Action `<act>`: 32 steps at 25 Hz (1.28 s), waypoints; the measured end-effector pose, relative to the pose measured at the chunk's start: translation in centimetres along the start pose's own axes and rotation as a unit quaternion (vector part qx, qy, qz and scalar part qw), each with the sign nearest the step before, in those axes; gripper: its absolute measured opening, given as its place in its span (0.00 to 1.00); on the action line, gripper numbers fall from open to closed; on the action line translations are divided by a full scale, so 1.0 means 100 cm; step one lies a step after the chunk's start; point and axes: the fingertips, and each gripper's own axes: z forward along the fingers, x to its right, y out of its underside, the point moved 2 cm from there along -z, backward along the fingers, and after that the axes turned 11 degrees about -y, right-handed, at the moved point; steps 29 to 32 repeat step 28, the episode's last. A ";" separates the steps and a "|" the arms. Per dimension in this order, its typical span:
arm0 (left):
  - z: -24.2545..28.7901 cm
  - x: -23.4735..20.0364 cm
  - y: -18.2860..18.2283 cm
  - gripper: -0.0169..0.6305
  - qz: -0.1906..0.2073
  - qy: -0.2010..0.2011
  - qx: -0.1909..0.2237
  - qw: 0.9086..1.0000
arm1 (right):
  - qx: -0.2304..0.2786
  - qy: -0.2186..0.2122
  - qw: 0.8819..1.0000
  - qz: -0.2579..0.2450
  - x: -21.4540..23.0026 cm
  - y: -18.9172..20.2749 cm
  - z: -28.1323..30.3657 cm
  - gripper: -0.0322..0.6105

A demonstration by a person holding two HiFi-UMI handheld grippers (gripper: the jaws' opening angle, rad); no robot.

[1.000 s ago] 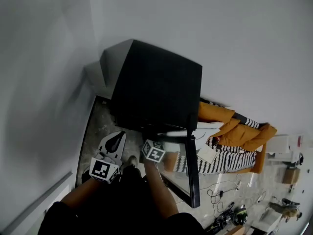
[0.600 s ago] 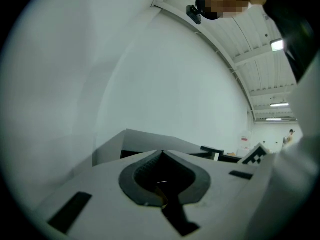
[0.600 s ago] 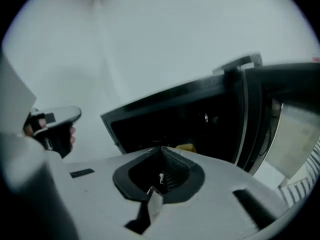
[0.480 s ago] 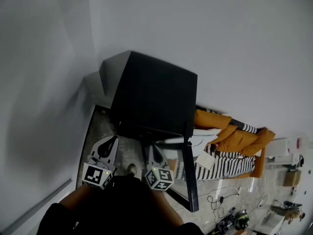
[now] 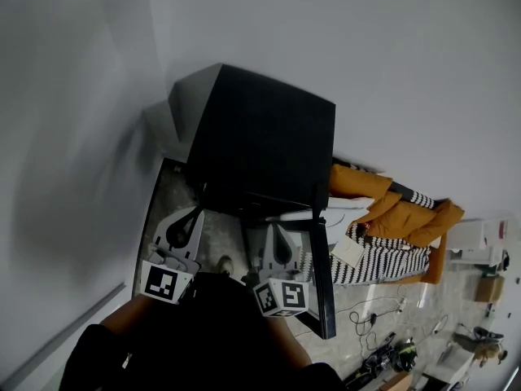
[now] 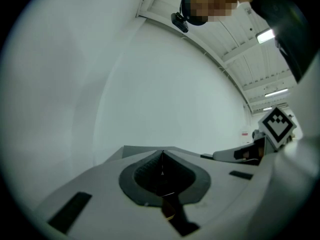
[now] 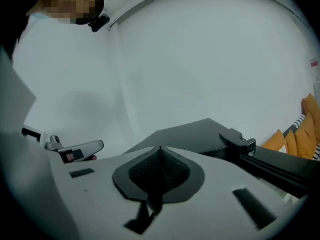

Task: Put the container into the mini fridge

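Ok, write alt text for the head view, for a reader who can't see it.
Seen from above, a black mini fridge stands against a white wall with its door open. The left gripper and the right gripper, both shut and empty, are held in front of it. Orange and striped cushions lie beside it.

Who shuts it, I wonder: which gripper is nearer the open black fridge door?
Right. The right gripper sits beside the black fridge door; the left gripper is farther left.
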 end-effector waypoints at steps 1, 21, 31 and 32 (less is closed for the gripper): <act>-0.001 0.001 0.000 0.03 0.000 -0.001 0.000 1.000 | -0.001 0.001 1.000 0.002 0.001 0.003 -0.001 0.05; -0.002 0.005 0.007 0.03 -0.017 0.001 -0.007 1.000 | -0.004 -0.013 1.000 0.001 -0.006 0.013 -0.005 0.05; -0.002 0.007 0.003 0.03 -0.009 -0.004 0.009 1.000 | -0.005 -0.019 1.000 -0.002 -0.007 0.010 -0.006 0.05; -0.002 0.007 0.003 0.03 -0.009 -0.004 0.009 1.000 | -0.005 -0.019 1.000 -0.002 -0.007 0.010 -0.006 0.05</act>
